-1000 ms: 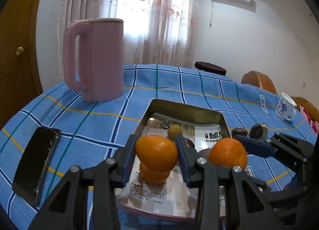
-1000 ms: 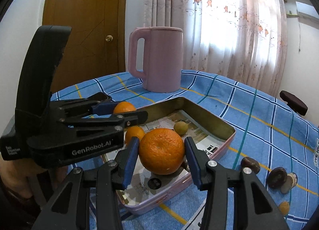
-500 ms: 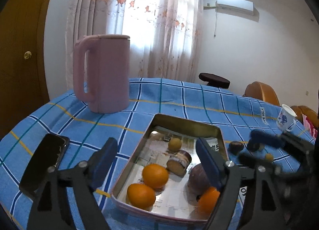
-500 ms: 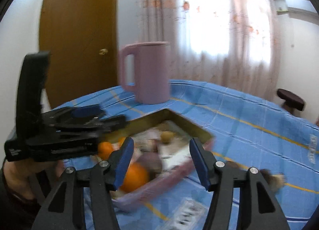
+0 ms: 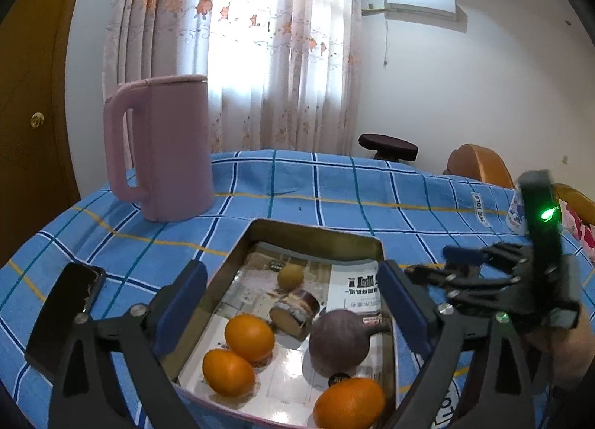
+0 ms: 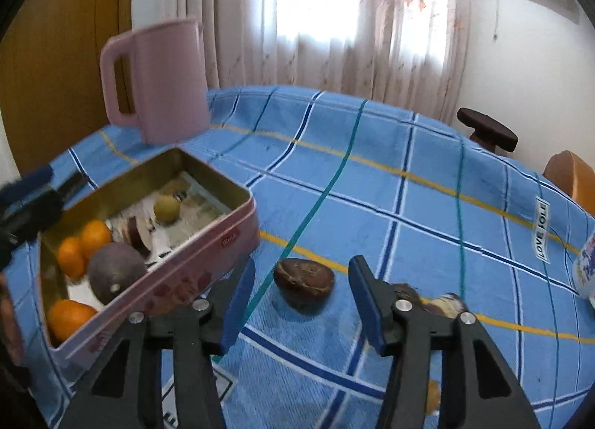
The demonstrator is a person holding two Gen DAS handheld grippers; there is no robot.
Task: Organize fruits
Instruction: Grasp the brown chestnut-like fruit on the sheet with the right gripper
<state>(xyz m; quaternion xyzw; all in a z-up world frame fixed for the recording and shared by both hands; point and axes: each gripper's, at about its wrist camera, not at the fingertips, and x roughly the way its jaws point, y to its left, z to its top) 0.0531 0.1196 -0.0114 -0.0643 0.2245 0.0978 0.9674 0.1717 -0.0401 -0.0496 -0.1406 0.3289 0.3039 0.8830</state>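
A pink metal tin (image 5: 316, 233) (image 6: 208, 243) on the blue checked cloth holds three oranges (image 5: 250, 336) (image 6: 70, 315), a dark purple fruit (image 5: 338, 341) (image 6: 113, 274), a small yellow fruit (image 5: 290, 276) (image 6: 167, 207) and a cut brown piece (image 5: 294, 311). My left gripper (image 5: 293, 311) is open and empty above the tin. My right gripper (image 6: 301, 302) is open over the cloth right of the tin, with a brown chestnut-like fruit (image 6: 304, 282) lying between its fingers, untouched. Another brown piece (image 6: 446, 304) lies behind its right finger.
A tall pink jug (image 5: 163, 150) (image 6: 156, 83) stands behind the tin. A black phone (image 5: 63, 311) lies at the left. A white patterned cup (image 6: 587, 269) stands at the right edge. A small yellow item (image 6: 431, 397) lies low beside the right finger. A stool (image 5: 388, 142) and chair (image 5: 479, 165) stand beyond the table.
Both grippers opened and let their oranges go into the tin. The left gripper rose above the tin. The right gripper swung right, out of the tin, to over the brown fruit on the cloth.
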